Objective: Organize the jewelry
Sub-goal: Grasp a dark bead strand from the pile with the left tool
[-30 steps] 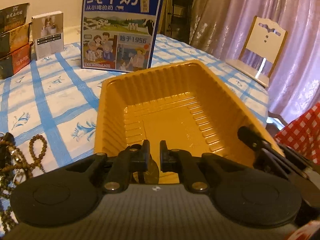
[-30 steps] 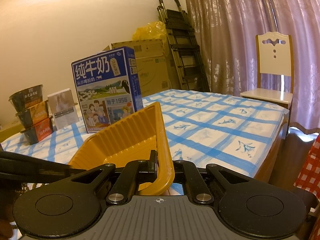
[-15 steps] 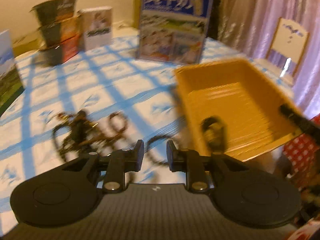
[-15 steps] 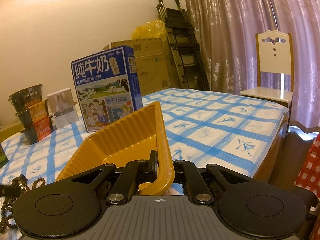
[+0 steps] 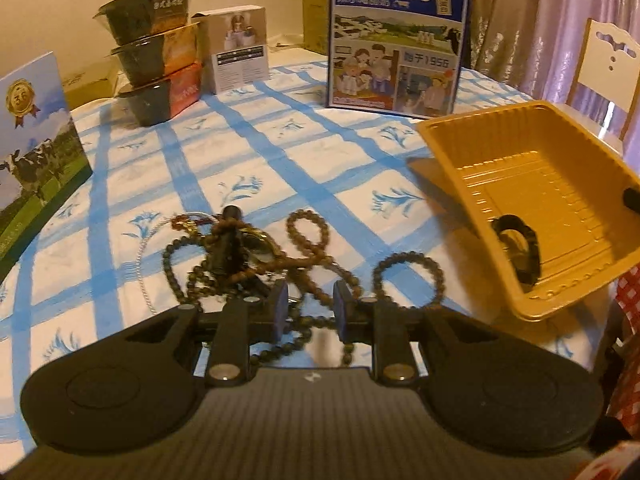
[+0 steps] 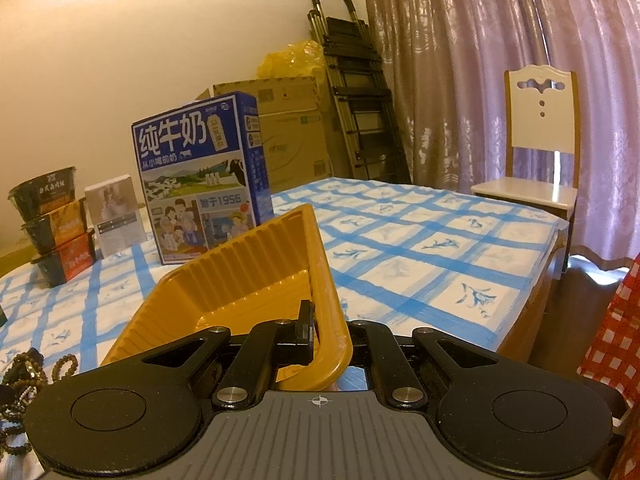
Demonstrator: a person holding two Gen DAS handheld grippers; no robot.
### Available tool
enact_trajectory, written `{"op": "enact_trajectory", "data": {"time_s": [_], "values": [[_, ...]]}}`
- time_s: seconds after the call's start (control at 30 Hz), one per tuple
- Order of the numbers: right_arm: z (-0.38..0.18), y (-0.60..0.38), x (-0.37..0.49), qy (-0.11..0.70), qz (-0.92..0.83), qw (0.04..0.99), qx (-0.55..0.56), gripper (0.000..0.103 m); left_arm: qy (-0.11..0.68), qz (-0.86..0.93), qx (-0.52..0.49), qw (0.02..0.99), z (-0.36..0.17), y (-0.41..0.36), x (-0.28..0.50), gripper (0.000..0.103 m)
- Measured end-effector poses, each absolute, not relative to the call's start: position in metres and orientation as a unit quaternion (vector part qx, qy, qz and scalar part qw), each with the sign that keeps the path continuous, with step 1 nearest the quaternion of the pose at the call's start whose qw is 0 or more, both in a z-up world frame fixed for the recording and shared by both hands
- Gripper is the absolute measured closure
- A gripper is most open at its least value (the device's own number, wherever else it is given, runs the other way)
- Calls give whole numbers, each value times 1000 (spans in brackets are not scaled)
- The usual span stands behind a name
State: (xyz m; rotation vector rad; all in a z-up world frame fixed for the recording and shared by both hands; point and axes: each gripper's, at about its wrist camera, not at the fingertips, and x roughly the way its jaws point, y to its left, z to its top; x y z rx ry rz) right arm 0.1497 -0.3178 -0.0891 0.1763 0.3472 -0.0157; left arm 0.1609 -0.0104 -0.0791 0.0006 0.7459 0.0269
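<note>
At the far left of the left wrist view a carton printed with cows (image 5: pixel 34 148) is stood at the edge of the tabletop (image 5: pixel 248 148), which is covered by a blue-checked cloth; behind it three instant-noodle bowls (image 5: pixel 156 52) are stacked beside a small white box (image 5: pixel 239 53). A tangle of bead strands (image 5: pixel 256 258) with a thin silver chain (image 5: pixel 146 276) is spread on the cloth just ahead of the left gripper (image 5: pixel 310 312). Its fingers (image 5: pixel 280 310) are set a small gap apart with nothing clamped between them, and one strand of the tangle is seen running through that gap, though contact cannot be told. Further right a blue milk carton (image 5: pixel 396 36) is stood upright at the back. To the right of the beads an orange plastic tray (image 5: pixel 532 176) is held tilted with its far-left edge lowered toward the tabletop, and a dark bracelet (image 5: pixel 518 248) is seen lying inside it against the near wall. In the right wrist view the same tray (image 6: pixel 240 280) is gripped at its near-right rim by the right gripper (image 6: pixel 328 336): the fingers (image 6: pixel 305 330) are closed onto the rim, one inside the tray and the other hidden behind the wall. At the far right a white chair (image 6: pixel 540 148) is stood before pink curtains (image 6: pixel 500 40).
</note>
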Motion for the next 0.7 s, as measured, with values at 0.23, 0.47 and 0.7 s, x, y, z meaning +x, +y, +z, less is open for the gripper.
{"op": "enact_trajectory", "data": {"time_s": [0.23,0.47,0.7], "values": [[-89,-317,150,172,-8,981,87,97,367,-2,29,930,-85,-15,171,82],[-89,-318,150,173,-8,981,88,97,372,-41,22,927,-93,-38,186,82],[-89,-318,150,172,-7,981,86,97,381,-61,43,922,-110,-56,212,82]]}}
